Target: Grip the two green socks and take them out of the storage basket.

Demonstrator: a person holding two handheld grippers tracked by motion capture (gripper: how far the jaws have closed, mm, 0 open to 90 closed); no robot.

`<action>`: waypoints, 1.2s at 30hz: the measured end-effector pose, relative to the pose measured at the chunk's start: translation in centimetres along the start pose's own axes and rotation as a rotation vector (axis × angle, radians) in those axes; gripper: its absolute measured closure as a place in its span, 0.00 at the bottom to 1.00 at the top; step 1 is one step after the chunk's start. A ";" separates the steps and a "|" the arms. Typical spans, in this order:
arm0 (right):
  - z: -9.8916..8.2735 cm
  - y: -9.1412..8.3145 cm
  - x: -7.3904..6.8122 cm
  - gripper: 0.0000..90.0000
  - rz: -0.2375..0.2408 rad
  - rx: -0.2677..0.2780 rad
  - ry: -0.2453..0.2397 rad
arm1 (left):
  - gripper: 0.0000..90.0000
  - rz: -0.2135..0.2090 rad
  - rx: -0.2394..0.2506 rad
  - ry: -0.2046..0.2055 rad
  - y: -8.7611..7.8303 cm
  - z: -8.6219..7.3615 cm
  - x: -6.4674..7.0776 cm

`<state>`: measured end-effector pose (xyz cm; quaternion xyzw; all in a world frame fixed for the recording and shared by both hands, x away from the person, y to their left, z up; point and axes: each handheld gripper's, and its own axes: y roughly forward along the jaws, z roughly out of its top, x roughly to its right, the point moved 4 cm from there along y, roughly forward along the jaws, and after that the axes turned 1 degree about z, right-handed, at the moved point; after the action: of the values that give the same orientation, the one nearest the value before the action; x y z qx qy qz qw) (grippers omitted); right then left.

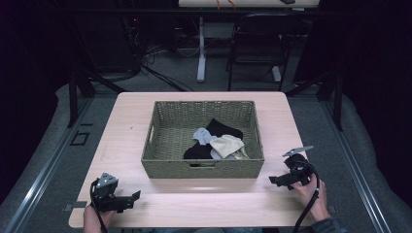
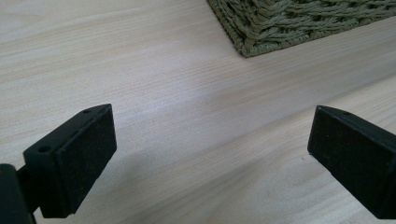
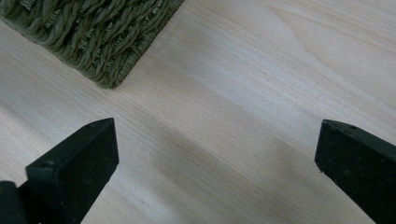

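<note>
High view has left gripper [image 1: 137, 195] and right gripper [image 1: 272, 179] both wide open and empty on the tabletop [image 1: 126, 121] flanking the basket [image 1: 201, 168], so reach over the rim, pinch probably the cream cloth [image 1: 227, 144] topmost, lift straight up.

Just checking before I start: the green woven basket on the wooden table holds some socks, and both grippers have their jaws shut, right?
Not quite. Both the left gripper and the right gripper stand open, as each gripper view shows. The green woven basket on the wooden table does hold socks.
</note>
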<state>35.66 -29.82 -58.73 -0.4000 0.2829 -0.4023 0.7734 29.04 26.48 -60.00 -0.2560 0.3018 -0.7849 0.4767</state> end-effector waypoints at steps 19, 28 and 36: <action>0.2 -0.1 -0.3 0.00 0.020 -0.025 -0.021 | 0.02 -0.001 -0.002 0.001 0.1 0.0 0.1; 0.9 -1.0 -0.3 0.00 0.024 -0.023 -0.036 | 0.01 -0.002 -0.004 0.002 0.1 -0.1 0.1; 2.0 -2.2 -0.5 0.00 0.009 -0.023 -0.070 | 0.01 -0.001 -0.004 0.005 0.1 -0.1 0.0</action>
<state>36.08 -29.40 -55.72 -0.4214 0.2620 -0.3814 0.7800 29.03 26.50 -60.09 -0.2552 0.3042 -0.7851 0.4753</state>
